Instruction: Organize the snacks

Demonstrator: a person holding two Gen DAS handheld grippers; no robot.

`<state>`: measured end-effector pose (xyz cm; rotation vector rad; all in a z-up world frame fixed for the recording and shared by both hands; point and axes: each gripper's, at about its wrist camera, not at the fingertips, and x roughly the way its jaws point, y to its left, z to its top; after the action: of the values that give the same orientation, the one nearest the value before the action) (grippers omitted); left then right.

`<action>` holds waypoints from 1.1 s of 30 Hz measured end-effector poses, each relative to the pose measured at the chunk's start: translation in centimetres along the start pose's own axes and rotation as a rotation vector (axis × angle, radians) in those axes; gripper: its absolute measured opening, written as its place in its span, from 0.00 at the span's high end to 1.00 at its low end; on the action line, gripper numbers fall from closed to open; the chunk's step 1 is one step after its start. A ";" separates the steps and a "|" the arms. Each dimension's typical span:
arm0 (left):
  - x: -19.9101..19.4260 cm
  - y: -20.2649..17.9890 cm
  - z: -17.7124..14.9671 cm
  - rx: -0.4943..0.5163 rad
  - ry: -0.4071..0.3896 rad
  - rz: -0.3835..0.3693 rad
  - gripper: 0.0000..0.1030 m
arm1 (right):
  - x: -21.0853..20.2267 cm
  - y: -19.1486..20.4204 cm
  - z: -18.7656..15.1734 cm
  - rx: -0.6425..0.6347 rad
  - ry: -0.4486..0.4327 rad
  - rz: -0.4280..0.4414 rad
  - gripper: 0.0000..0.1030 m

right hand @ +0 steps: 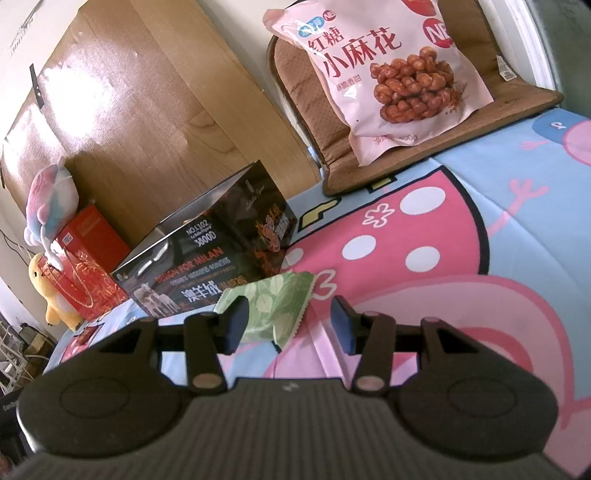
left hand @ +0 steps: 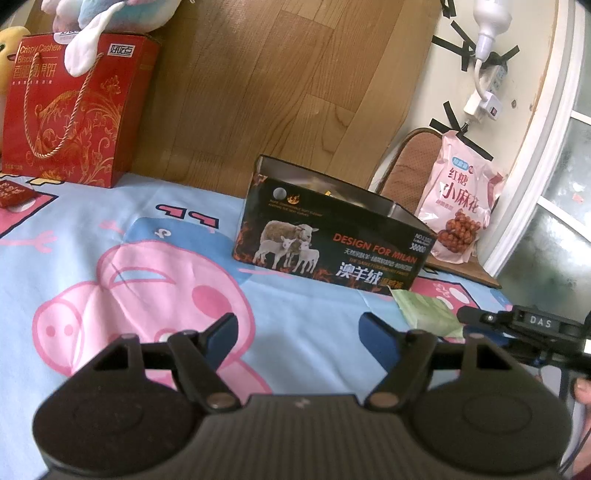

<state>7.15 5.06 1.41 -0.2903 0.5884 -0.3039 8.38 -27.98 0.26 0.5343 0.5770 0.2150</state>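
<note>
A black open box with sheep pictures stands on the cartoon bedsheet; it also shows in the right wrist view. A small green snack packet lies in front of the box, and shows in the left wrist view. My right gripper is open, its fingers on either side of the packet's near end, not closed on it. My left gripper is open and empty over the sheet, left of the packet. A small red packet lies at far left.
A red gift bag stands at the back left with plush toys on it. A pink bag of twisted snacks rests on a brown cushion at the back right. A wooden board rises behind.
</note>
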 end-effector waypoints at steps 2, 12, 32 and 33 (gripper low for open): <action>0.0 0.0 0.0 0.000 0.000 0.000 0.28 | 0.0 0.0 0.0 0.000 0.000 0.000 0.50; 0.0 -0.1 0.0 0.000 -0.001 -0.010 0.29 | 0.0 0.2 -0.1 -0.004 0.000 -0.001 0.50; 0.1 0.1 0.0 -0.012 0.010 -0.023 0.29 | 0.5 -0.2 0.1 0.000 0.027 0.008 0.50; 0.1 0.1 0.0 -0.013 0.010 -0.024 0.29 | 0.5 -0.1 0.1 -0.001 0.029 0.008 0.50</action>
<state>7.26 5.14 1.34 -0.3086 0.5972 -0.3248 8.92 -27.97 0.03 0.5335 0.6026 0.2309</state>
